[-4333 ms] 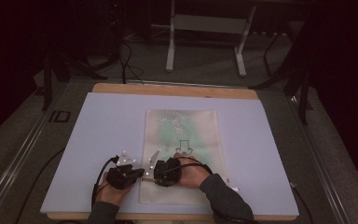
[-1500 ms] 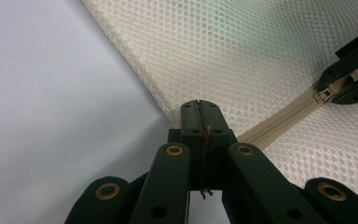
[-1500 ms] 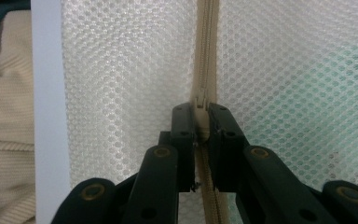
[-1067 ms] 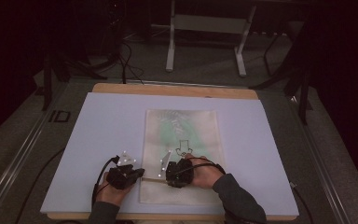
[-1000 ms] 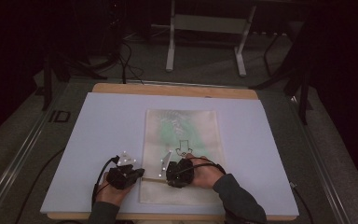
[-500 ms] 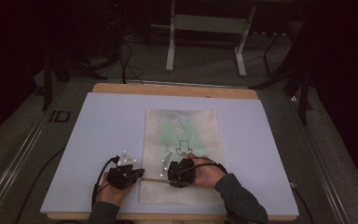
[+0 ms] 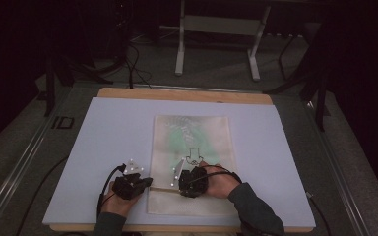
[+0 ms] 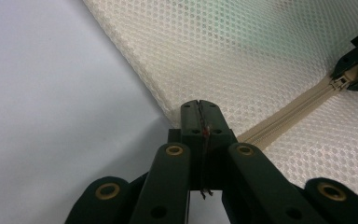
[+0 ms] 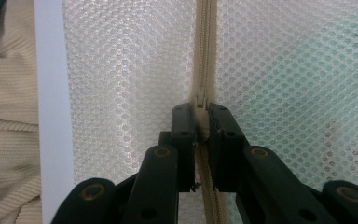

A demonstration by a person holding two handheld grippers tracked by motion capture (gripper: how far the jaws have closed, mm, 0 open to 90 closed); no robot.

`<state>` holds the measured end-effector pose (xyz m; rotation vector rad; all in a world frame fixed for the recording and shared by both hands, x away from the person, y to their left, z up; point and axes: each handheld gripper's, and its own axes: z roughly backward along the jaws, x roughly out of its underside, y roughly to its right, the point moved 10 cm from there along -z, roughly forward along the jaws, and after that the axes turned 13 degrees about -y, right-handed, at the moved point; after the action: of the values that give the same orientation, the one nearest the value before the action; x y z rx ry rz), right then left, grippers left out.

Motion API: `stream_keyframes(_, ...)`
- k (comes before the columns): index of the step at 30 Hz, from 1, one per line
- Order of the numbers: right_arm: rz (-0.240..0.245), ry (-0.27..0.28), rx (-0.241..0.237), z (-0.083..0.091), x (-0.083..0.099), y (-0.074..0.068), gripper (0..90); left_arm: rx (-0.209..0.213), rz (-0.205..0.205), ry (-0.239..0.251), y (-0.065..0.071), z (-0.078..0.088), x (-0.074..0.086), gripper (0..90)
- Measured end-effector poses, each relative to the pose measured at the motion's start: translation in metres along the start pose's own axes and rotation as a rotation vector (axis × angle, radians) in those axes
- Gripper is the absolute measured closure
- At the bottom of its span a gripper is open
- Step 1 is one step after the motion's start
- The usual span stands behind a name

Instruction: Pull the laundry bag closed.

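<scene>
I see the worktop (image 7: 103, 142) carrying a mesh bag (image 7: 192, 142) at its middle, zipper (image 9: 205, 37) along the near end. My left claw (image 8: 199, 108) is clamped on the bag's edge by the zipper end. My right claw (image 9: 200, 114) pinches what looks like the slider (image 9: 200, 100).

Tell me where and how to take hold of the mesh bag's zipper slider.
Grip the zipper slider by its small pull tab, coming in along the zipper line with one jaw on each side. The tab is narrow and lies flat on the mesh bag, as the right tool has it now.
</scene>
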<state>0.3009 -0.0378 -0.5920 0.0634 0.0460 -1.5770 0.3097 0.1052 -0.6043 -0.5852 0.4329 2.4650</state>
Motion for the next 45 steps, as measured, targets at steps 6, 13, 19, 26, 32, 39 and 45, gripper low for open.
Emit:
stream_keyframes(6, -0.004, -0.005, -0.001, 0.0, 0.005, 0.0, 82.0, 0.0, 0.001, 0.0, 0.0, 0.0, 0.0, 89.3)
stream_keyframes(13, -0.003, -0.003, -0.006, 0.0, 0.005, 0.0, 82.0, -0.001, 0.002, 0.0, 0.0, 0.0, 0.0, 89.3)
stream_keyframes(19, -0.003, -0.009, -0.004, 0.0, 0.007, 0.0, 82.0, -0.001, 0.0, -0.002, 0.0, 0.0, 0.0, 89.3)
stream_keyframes(26, -0.008, -0.005, -0.008, 0.001, 0.01, 0.0, 82.0, -0.002, 0.001, -0.002, 0.0, 0.0, 0.0, 89.3)
stream_keyframes(32, -0.011, -0.01, -0.009, 0.001, 0.016, 0.001, 82.0, -0.001, 0.001, 0.0, 0.0, 0.0, 0.0, 89.3)
stream_keyframes(39, -0.015, -0.01, -0.019, 0.002, 0.019, 0.001, 82.0, -0.001, 0.002, 0.0, 0.0, 0.0, 0.0, 89.3)
stream_keyframes(45, -0.018, -0.011, -0.022, 0.002, 0.022, 0.001, 82.0, -0.003, 0.003, 0.0, 0.0, 0.0, 0.0, 89.3)
